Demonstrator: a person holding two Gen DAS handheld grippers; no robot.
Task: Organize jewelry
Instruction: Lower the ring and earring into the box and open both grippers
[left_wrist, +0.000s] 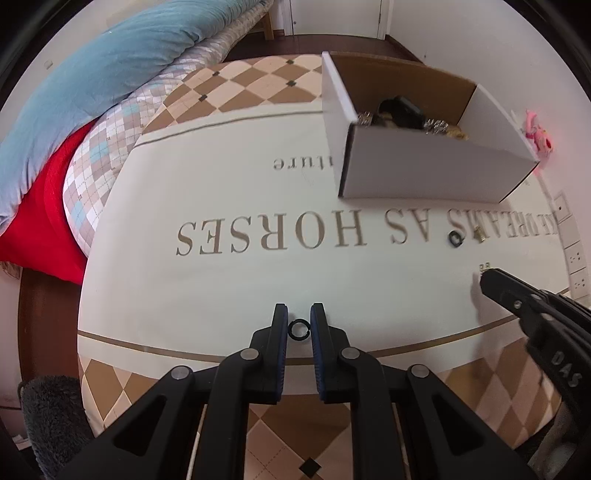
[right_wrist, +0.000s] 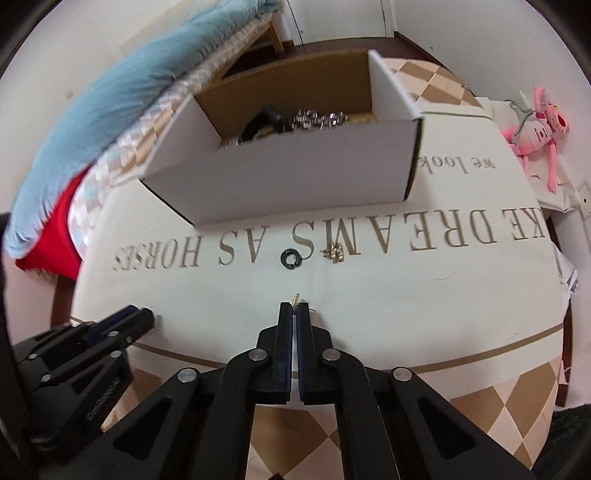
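Observation:
A white cardboard box (left_wrist: 424, 170) (right_wrist: 288, 181) stands on the lettered tablecloth and holds silver and black jewelry (right_wrist: 317, 120). My left gripper (left_wrist: 299, 321) is open with a small black ring (left_wrist: 298, 329) lying between its fingers. My right gripper (right_wrist: 294, 308) is shut on a small gold earring (right_wrist: 296, 298), low over the cloth; it also shows in the left wrist view (left_wrist: 491, 275). Another black ring (right_wrist: 291, 257) (left_wrist: 455, 239) and a gold earring (right_wrist: 334, 252) (left_wrist: 479, 234) lie on the cloth in front of the box.
The round table's (left_wrist: 221, 288) edge curves near both grippers. Folded blue, checked and red bedding (left_wrist: 92, 92) lies to the left. A pink plush toy (right_wrist: 543, 122) hangs at the right by the wall. A dark fluffy seat (left_wrist: 51, 417) is at the lower left.

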